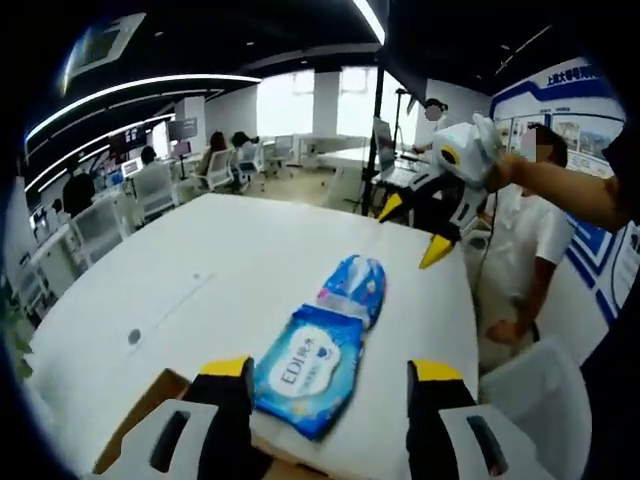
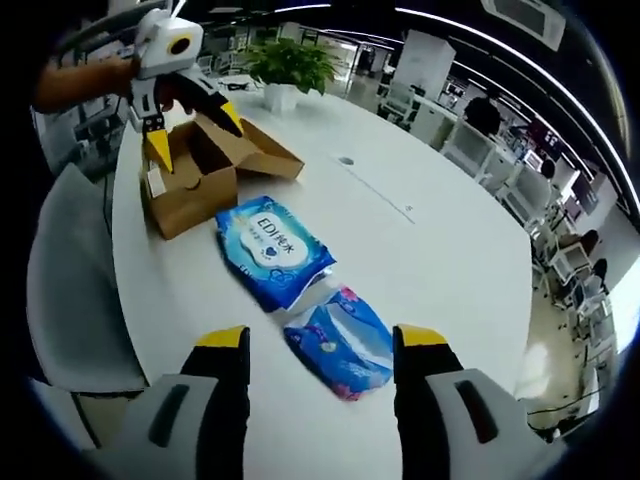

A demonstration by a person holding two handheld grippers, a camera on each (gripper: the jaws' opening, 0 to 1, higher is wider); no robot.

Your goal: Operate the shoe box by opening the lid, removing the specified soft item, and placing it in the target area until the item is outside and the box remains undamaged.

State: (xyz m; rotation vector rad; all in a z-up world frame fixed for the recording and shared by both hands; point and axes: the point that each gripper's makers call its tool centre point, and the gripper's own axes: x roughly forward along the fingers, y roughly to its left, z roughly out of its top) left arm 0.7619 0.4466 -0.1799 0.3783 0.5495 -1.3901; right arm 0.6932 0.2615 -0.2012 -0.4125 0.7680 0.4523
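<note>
so in the left gripper view the left gripper sits nearest, jaws spread wide with nothing between them, just hanging over the near end of the white table. poking in at the bottom left is a flap of the cardboard shoe box, lid open. right past the jaw tips lies the blue wet wipes pack, flat on the table, and touching its far end is a second smaller blue soft pack (printed pattern, can't read what it is). further off on the right the right gripper hangs in the air above the table's far edge, yellow tips apart and empty, held by a person's hand. behind that another person in white stands by a white chair, and way back there are desks and seated people

right gripper view is the same scene from the other end: right gripper jaws wide apart, holding nothing, smaller blue soft pack just beyond the tips, then the wet wipes pack, then the shoe box open with its flaps out, left gripper over it, open too. a potted plant sits at the far end of the table
</note>
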